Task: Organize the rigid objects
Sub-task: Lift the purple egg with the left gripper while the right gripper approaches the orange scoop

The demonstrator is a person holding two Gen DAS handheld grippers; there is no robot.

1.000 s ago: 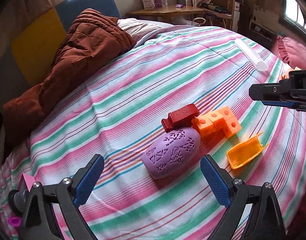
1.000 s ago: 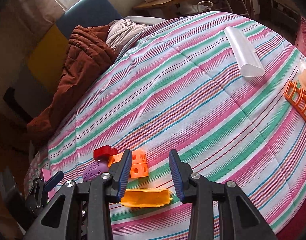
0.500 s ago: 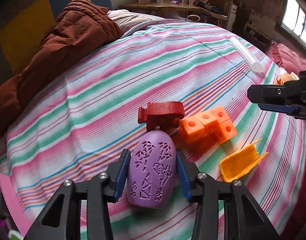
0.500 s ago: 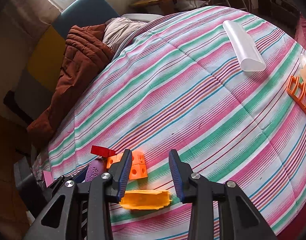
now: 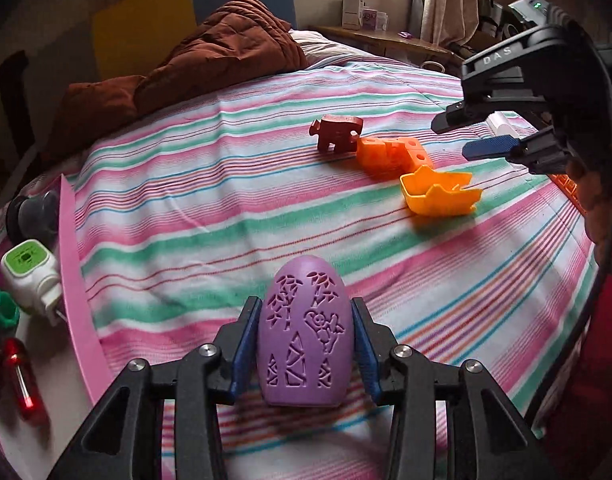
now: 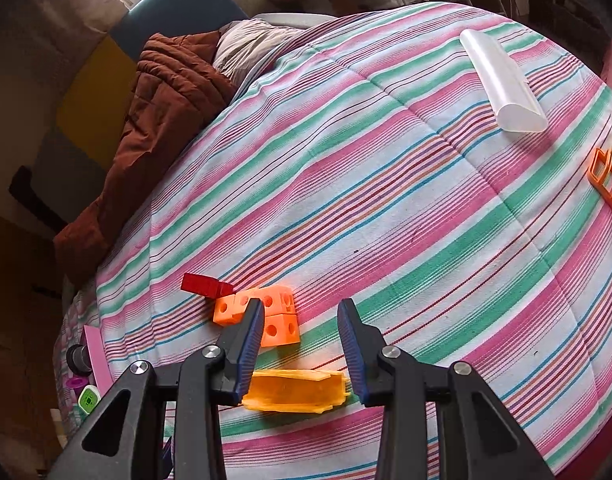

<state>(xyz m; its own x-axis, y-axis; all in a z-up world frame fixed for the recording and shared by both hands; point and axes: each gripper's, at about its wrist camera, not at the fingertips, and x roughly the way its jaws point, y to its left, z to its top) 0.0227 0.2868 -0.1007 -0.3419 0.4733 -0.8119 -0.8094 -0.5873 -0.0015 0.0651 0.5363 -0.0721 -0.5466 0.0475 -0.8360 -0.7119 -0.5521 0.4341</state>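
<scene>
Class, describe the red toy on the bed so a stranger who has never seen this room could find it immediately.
Start at the striped bedspread and find the small cluster of toys lying on it. The red toy sits at the cluster's far end, nearest the brown quilt, right beside the orange cubes. It is the only dark red piece, shaped like a jigsaw tile standing on edge.

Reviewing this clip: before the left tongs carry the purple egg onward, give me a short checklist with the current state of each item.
1. Left tongs shut on the purple egg: ok.
2. Both pads contact the egg's sides: ok.
3. Egg lifted off the striped bedspread: cannot tell.
4. Right tongs open, holding nothing: ok.
5. Right tongs clear of the egg, above the yellow tray: ok.
6. Drop-off spot for the egg identified: cannot tell.
</scene>
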